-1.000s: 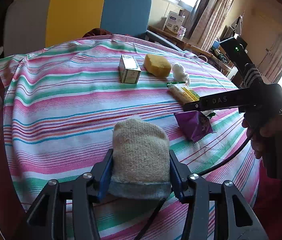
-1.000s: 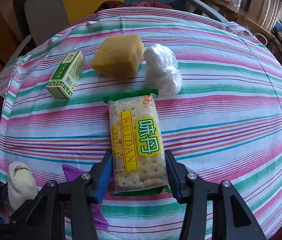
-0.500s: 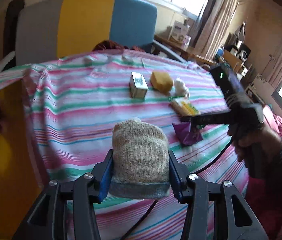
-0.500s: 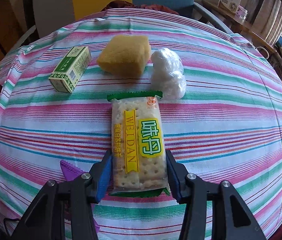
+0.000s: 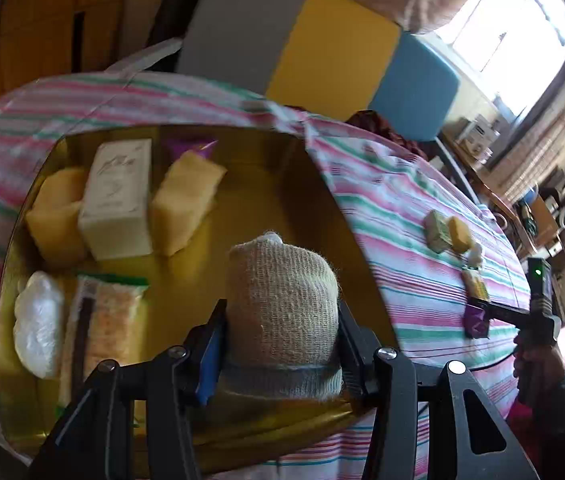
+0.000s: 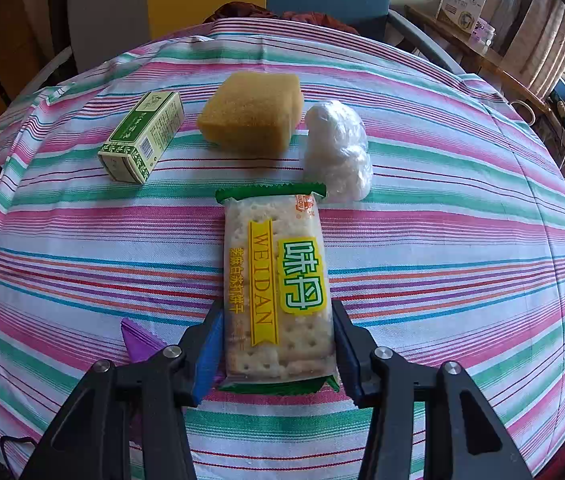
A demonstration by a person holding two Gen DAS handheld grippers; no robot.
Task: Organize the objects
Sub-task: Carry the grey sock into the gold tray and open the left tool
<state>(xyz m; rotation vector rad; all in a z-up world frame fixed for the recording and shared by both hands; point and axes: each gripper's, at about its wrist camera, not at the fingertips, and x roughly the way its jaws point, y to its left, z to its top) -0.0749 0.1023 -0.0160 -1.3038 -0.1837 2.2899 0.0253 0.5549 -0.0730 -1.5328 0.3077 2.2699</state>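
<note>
Left wrist view: left tongs (image 5: 282, 354) clenched on a beige knitted roll (image 5: 282, 300), carried above the gold tray (image 5: 322, 208). Tray holds two yellow sponges, a white box (image 5: 116, 200), a white wrapped bundle (image 5: 38, 324) and a cracker pack (image 5: 102, 320); bare floor lies mid-tray, under the roll. Risk: roll is soft, gripped low on its hemmed end; letting go too near the tray's near rim could let it topple out onto the striped desk (image 5: 402, 240). The picture is tilted and blurred, so aim is uncertain.

Right wrist view: right tongs (image 6: 278, 344) clenched on the sides of the WEIDAN cracker packet (image 6: 278, 280), which seems to lie on the desk. Purple wrapper (image 6: 136, 340) sits just beside the left finger. Risk: hard squeeze cracks the biscuits; slick film may slip on lifting. Green box (image 6: 142, 136), sponge (image 6: 252, 114), plastic-wrapped lump (image 6: 338, 152) wait beyond.
</note>
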